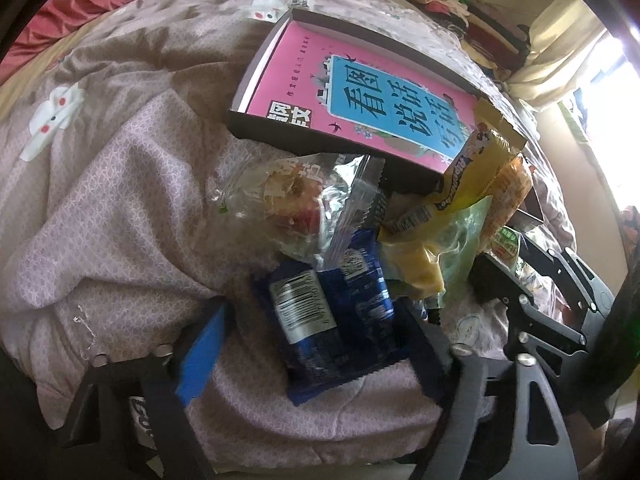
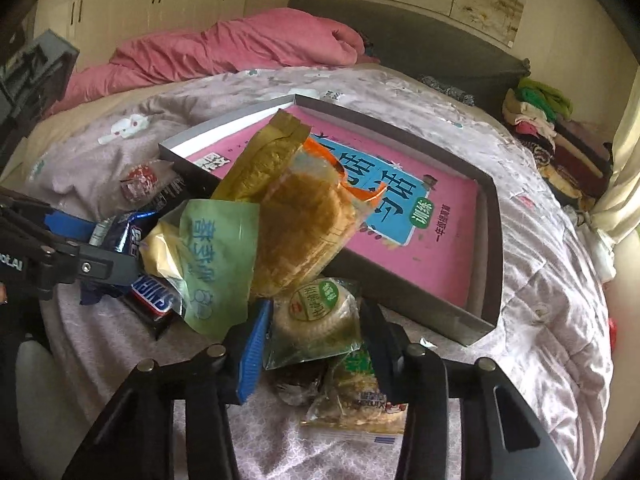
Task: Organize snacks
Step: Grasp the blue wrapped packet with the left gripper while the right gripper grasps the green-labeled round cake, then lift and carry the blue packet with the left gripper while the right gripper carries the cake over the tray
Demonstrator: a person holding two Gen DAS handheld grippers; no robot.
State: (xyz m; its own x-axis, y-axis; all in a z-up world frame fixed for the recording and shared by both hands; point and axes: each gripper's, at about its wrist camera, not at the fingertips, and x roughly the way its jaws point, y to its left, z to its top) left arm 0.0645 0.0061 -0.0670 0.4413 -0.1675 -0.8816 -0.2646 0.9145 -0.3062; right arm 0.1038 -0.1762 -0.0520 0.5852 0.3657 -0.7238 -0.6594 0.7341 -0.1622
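On the bed (image 2: 540, 280), snacks pile against the box (image 2: 490, 216) with the pink book; the left gripper (image 1: 316, 320) has jaws spread around a blue packet (image 1: 332, 312), the right gripper (image 2: 316, 324) around a round cake (image 2: 316, 316).

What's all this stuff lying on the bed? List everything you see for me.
Box: one, dark grey, on the quilt, a pink-and-blue book inside.
Blue packets: two or so, dark blue, between the left tool's fingers.
Clear packet: one, see-through, beside the box's near wall.
Yellow packet: one, leaning over the box edge.
Orange packet: one, biscuits inside, against the yellow one.
Green bag: one, pale green, in the pile.
Round cake: one, white with green label, between the right tool's fingers.
Quilt: one, lilac.
Pink duvet: one, far side.
Left tool: open.
Right tool: open.
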